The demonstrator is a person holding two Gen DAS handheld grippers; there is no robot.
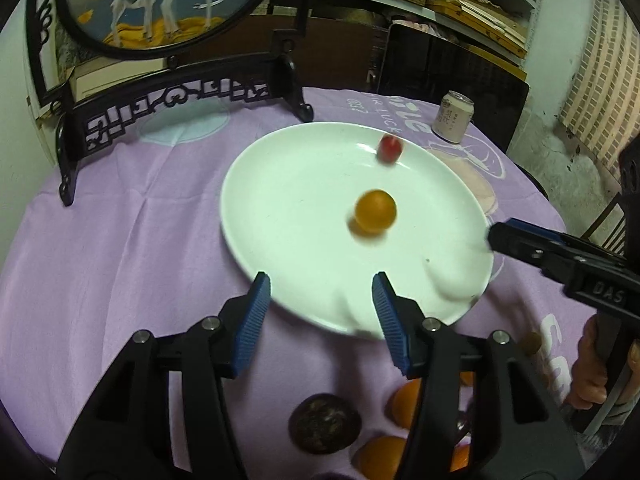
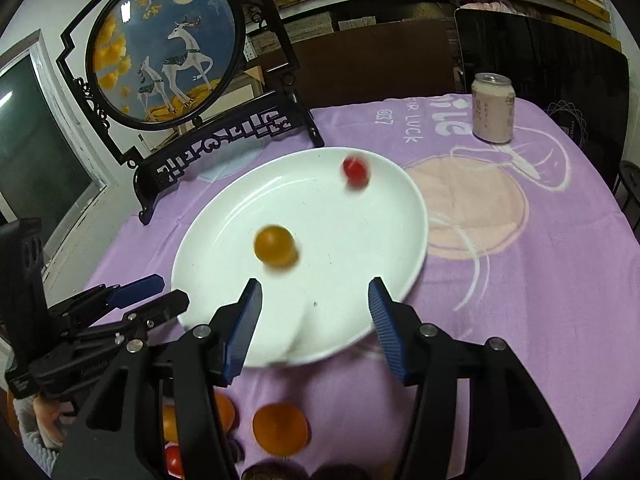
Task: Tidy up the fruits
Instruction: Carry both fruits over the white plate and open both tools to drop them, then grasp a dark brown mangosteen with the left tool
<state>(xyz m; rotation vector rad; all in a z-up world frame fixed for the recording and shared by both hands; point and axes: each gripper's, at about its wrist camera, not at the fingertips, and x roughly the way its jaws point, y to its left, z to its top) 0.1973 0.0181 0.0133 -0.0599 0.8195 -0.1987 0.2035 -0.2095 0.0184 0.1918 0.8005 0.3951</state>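
A white plate lies on the purple cloth. On it are a small orange fruit near the middle and a small red fruit at the far rim; both look motion-blurred. My left gripper is open and empty over the plate's near edge. My right gripper is open and empty over the plate's near edge; it also shows in the left wrist view. Loose oranges and a dark round fruit lie on the cloth below the grippers.
A pale drink can stands at the far right of the table. A round deer picture in a black carved stand stands at the far left. A small red fruit lies among the oranges.
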